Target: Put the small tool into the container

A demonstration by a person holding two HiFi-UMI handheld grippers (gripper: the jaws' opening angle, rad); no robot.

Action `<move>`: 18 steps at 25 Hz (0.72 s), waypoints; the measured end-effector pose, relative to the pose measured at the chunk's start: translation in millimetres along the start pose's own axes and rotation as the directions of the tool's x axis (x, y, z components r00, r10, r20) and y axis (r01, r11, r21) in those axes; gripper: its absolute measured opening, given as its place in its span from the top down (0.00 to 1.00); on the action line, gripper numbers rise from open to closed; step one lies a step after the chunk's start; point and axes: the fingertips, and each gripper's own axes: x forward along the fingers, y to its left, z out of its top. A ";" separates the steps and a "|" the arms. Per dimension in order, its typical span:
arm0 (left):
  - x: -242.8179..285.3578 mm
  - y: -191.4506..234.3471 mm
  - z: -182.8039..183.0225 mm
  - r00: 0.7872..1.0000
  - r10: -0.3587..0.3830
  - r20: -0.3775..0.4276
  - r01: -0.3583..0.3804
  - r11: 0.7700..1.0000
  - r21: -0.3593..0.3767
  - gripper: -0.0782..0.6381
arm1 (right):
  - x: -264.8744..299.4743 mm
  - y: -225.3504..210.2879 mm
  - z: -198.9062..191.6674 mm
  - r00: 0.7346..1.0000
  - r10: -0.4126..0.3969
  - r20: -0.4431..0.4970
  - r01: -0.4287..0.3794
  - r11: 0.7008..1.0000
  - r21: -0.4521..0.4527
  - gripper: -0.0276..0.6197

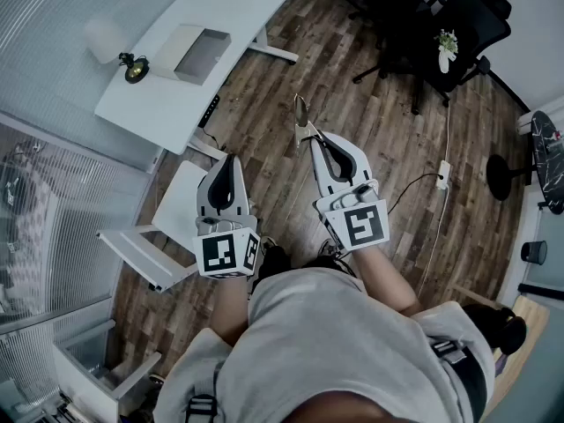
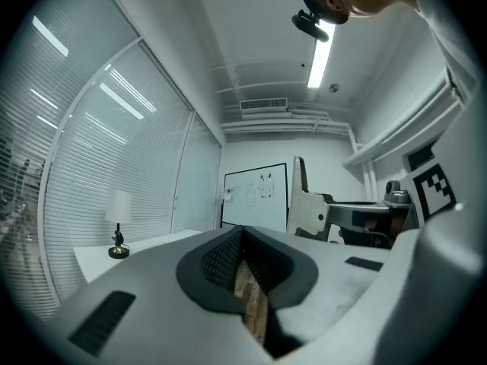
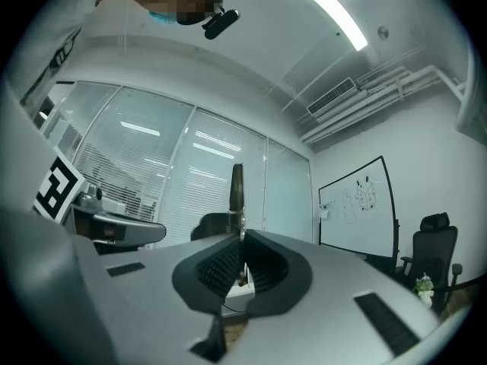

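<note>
My right gripper [image 1: 315,139] pinches the tool [image 3: 237,188] tight; it pokes out at 12 o'clock. My left gripper [image 1: 229,159] is closed on nothing.

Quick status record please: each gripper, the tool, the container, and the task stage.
left gripper: shut, empty
right gripper: shut on tool
tool: sticks out past the jaws, above the floor
container: open box on table, near lamp
stage: tool held, not yet in container
</note>
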 end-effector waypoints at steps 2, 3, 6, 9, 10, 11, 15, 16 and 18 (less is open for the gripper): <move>-0.2 5.7 -0.3 1.000 -0.006 -0.002 0.006 1.000 0.003 0.86 | 2.4 4.4 -6.1 0.999 -0.005 -0.036 0.005 1.000 0.004 0.92; -0.3 9.3 -0.8 1.000 -0.009 -0.003 0.009 1.000 0.004 0.86 | 4.5 7.0 -8.2 0.999 -0.008 -0.046 0.008 1.000 0.007 0.92; -0.7 22.8 -3.6 1.000 -0.025 -0.009 0.026 1.000 0.004 0.86 | 14.3 17.7 -10.9 0.999 -0.010 -0.045 0.011 1.000 0.022 0.92; 0.0 37.9 -7.9 0.999 -0.047 -0.014 0.047 0.999 0.001 0.86 | 26.6 29.9 -13.0 0.999 -0.017 -0.037 0.017 1.000 0.019 0.92; -0.1 42.7 -10.1 0.998 -0.056 -0.016 0.056 0.998 -0.005 0.86 | 30.2 34.3 -15.3 0.999 -0.022 -0.044 0.023 1.000 0.013 0.92; -0.7 47.0 -12.3 0.998 -0.066 -0.018 0.066 0.998 -0.011 0.86 | 32.9 39.2 -18.0 0.998 -0.027 -0.052 0.027 1.000 0.008 0.92; 5.8 66.5 -21.3 0.994 -0.105 -0.030 0.104 0.994 -0.014 0.86 | 47.8 55.9 -29.9 0.996 -0.035 -0.082 0.035 0.999 -0.004 0.92; 10.3 71.8 -24.8 0.994 -0.108 -0.036 0.107 0.994 -0.021 0.86 | 52.9 57.6 -33.8 0.995 -0.036 -0.092 0.036 0.999 -0.005 0.92; 18.9 79.4 -30.4 0.993 -0.111 -0.044 0.109 0.993 -0.041 0.86 | 61.6 57.5 -41.3 0.993 -0.033 -0.113 0.032 0.999 -0.007 0.92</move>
